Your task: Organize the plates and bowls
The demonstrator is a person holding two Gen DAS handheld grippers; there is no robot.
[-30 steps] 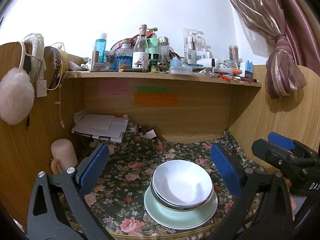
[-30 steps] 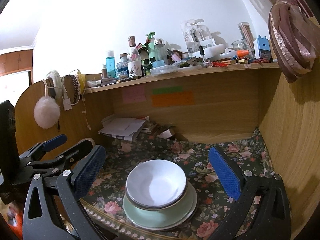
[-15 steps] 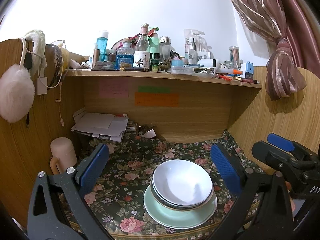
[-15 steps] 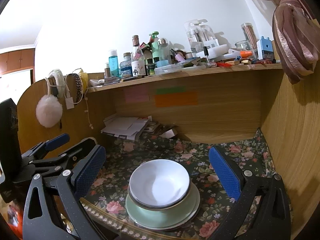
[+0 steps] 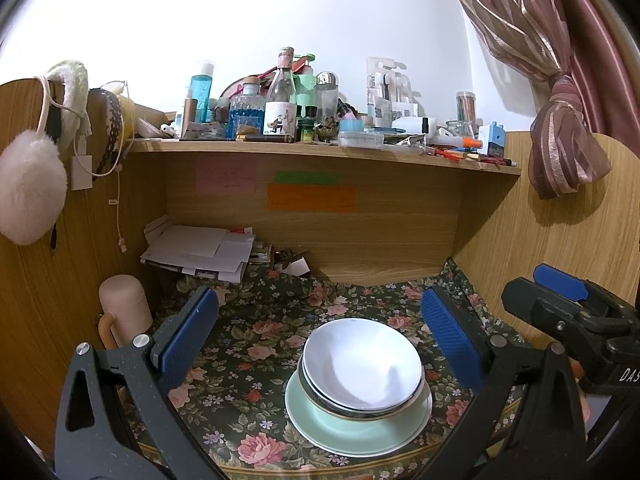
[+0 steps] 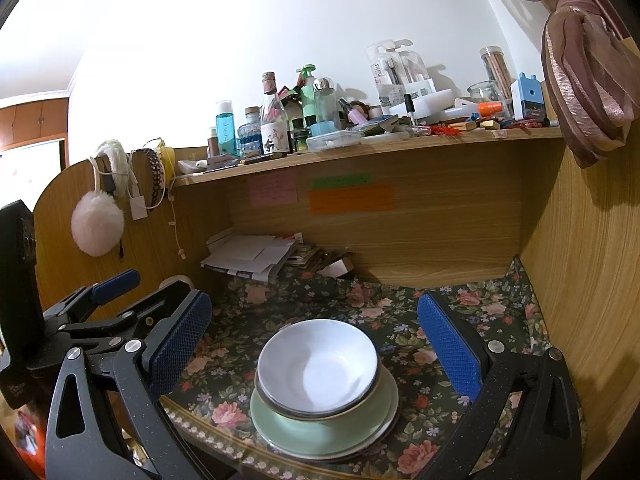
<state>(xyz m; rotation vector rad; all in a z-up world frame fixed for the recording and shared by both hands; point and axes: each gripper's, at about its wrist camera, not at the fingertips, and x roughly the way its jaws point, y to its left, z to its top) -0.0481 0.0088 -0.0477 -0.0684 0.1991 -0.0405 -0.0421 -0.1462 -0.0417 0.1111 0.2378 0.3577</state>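
A stack of dishes sits near the front edge of the floral-covered desk (image 5: 256, 364): white bowls (image 5: 362, 364) nested on a pale green plate (image 5: 344, 428). The white bowls (image 6: 318, 362) and green plate (image 6: 316, 432) also show in the right wrist view. My left gripper (image 5: 320, 332) is open and empty, held back from the stack, its blue pads either side. My right gripper (image 6: 314, 340) is open and empty, likewise in front of the stack. The right gripper shows at the right of the left wrist view (image 5: 560, 304); the left one at the left of the right wrist view (image 6: 120, 300).
A pink mug (image 5: 124, 312) stands at the left wall. A pile of papers (image 5: 200, 252) lies at the back left. A crowded shelf (image 5: 320, 148) of bottles hangs above. Wooden side walls (image 6: 580, 280) close the desk in. A curtain (image 5: 560, 140) hangs right.
Both grippers have drifted slightly; the view shifts a little. The stack of dishes has not moved and both grippers stay open.
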